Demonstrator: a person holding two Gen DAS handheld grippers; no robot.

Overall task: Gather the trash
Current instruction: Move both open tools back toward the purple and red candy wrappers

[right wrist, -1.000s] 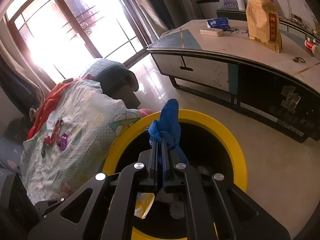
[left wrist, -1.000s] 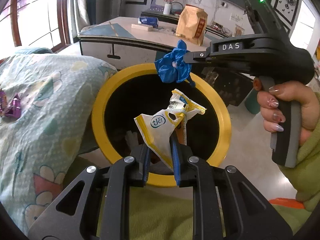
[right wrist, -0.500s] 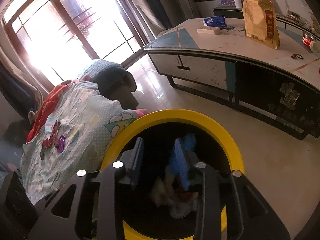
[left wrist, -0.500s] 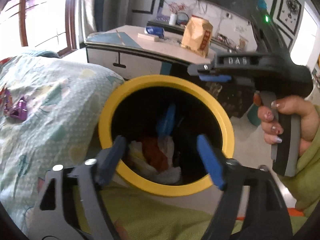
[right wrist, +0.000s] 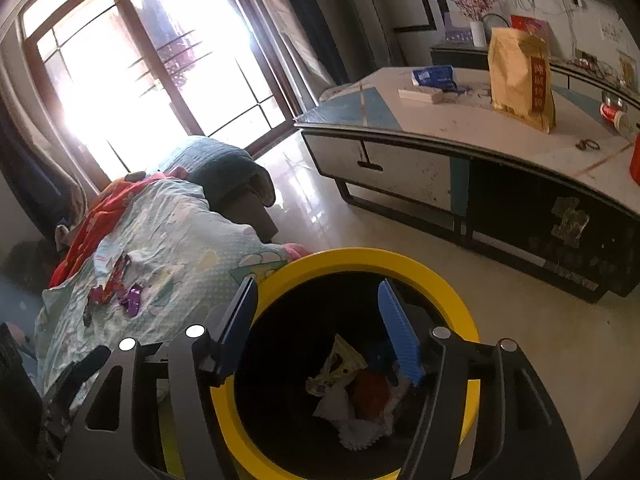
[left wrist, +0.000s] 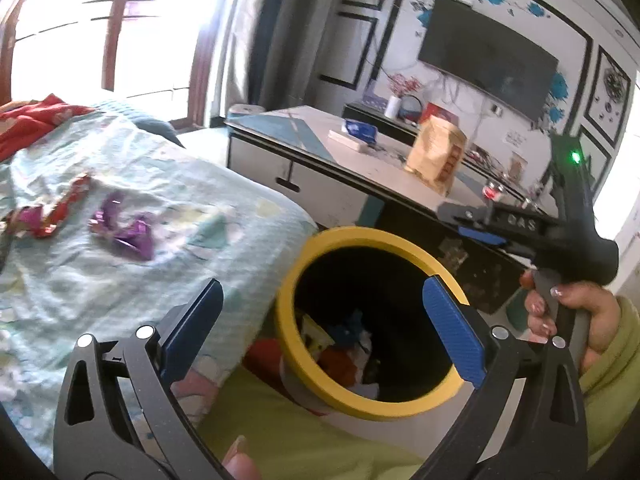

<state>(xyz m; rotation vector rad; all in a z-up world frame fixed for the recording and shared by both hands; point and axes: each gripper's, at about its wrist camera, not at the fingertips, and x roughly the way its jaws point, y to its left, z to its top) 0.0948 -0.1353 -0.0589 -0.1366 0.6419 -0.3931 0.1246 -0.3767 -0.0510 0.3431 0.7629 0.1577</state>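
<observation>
Between the fingers: nothing; left gripper (left wrist: 320, 324) and right gripper (right wrist: 320, 320) both opening over the bin (left wrist: 298, 280).
Remaining trash: purple wrappers (left wrist: 124, 228) on the quilt (left wrist: 224, 224), lying left of the bin (left gripper nearer).

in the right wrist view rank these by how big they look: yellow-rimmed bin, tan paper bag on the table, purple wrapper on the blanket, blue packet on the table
1. yellow-rimmed bin, by far the largest, though it is also nearest the camera
2. tan paper bag
3. blue packet
4. purple wrapper, which looks smallest; the gap to the packet is small
</observation>
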